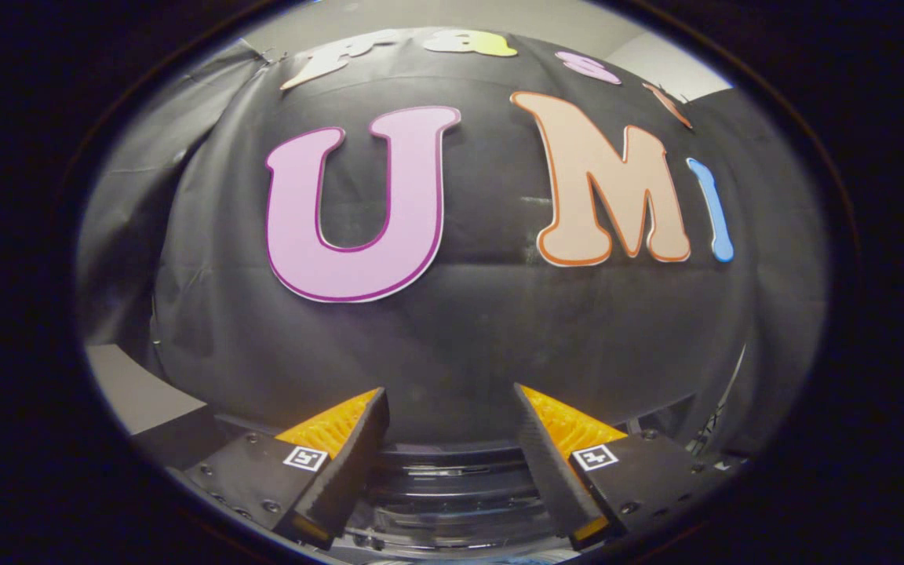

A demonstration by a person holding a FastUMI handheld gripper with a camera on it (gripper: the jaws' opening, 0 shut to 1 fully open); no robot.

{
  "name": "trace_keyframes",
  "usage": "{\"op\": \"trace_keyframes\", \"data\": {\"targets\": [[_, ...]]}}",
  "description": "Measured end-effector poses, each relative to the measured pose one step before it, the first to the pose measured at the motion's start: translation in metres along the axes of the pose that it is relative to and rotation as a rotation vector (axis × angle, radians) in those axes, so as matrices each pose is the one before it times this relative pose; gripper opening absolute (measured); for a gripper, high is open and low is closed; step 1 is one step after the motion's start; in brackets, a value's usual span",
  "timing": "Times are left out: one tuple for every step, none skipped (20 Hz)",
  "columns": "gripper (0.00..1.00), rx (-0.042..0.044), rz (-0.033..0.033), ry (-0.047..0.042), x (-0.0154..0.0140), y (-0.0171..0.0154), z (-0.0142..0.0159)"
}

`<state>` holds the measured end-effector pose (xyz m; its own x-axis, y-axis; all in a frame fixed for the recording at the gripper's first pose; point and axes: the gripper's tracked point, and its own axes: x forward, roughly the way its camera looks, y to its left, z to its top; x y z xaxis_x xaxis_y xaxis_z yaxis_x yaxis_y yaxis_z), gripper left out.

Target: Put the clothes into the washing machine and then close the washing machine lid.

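Note:
My gripper (450, 400) is open, its two fingers spread wide with nothing between them, and it points at the black cloth wall. Under the fingers and just ahead of them lies the dark, glossy top of the washing machine (452, 490), with a curved rim and ridged surface showing in the gap between the fingers. Whether its lid stands open or closed is hard to tell from here. A sliver of blue shows right below the fingers, too small to identify.
The black cloth wall (499, 329) hangs close behind the washing machine. A pale wall panel (134, 388) shows beyond the left finger, and thin cables or a frame (723, 408) run down past the right finger.

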<state>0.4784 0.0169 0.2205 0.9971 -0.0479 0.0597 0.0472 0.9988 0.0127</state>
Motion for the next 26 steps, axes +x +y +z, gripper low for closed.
{"op": "trace_keyframes", "data": {"targets": [[0.97,0.00144,-0.00812,0.0058,-0.00201,-0.00125,-0.00033],[0.97,0.00329,-0.00425,0.00788,-0.00242,-0.00052,-0.00013],[0.97,-0.0003,0.00042,0.01333,-0.00304,-0.00021,-0.00016],[0.97,-0.00178,0.00369,0.01301,-0.0008,0.00104,-0.00163],[0.97,0.00307,0.00136,0.01158,-0.00031,0.00004,-0.00049],[0.97,0.00379,-0.00341,0.00714,-0.00133,-0.00036,0.00163],[0.97,-0.00334,-0.00431,0.01076,-0.00166,-0.00068,-0.00053],[0.97,-0.00251,-0.00364,0.00232,-0.00297,-0.00084,-0.00073],[0.97,-0.00017,-0.00165,0.00103,-0.00674,-0.00077,-0.00159],[0.97,0.0027,-0.0006,-0.00198,-0.00594,-0.00076,-0.00129],[0.97,-0.00198,0.00173,-0.00049,-0.00375,0.00036,-0.00089],[0.97,0.00053,0.00081,-0.00155,-0.0027,-0.00072,0.00027],[0.97,0.00461,-0.00127,-0.00325,-0.00233,-0.00064,0.00054],[0.97,0.00342,-0.00314,0.00195,-0.00229,-0.00044,0.00013],[0.97,-0.00534,-0.00181,0.00416,-0.00312,-0.00012,-0.00119],[0.97,-0.00055,-0.00074,0.00311,-0.00197,-0.0006,-0.0002],[0.97,-0.00073,0.00063,-0.00262,-0.00263,-0.00068,0.00033],[0.97,0.0039,-0.0004,-0.00316,-0.0015,-0.00005,-0.00038],[0.97,0.00094,-0.00052,-0.00362,-0.00127,-0.00001,-0.00024],[0.97,-0.00109,0.00038,0.00083,-0.00093,-0.00013,0.00009],[0.97,-0.00244,0.00104,0.0024,-0.00205,-0.00001,-0.00095],[0.97,-0.00064,-0.00002,-0.00252,-0.00211,-0.00047,0.0003],[0.97,-0.00115,0.00008,-0.00441,-0.00168,-0.00011,-0.00089],[0.97,0.00302,0.00037,-0.00813,-0.00233,-0.00086,0.00065],[0.97,0.00631,0.00069,-0.00759,-0.00311,0.0,-0.00028],[0.97,0.00483,0.00188,-0.00805,-0.00209,0.00005,0.00029]]}}
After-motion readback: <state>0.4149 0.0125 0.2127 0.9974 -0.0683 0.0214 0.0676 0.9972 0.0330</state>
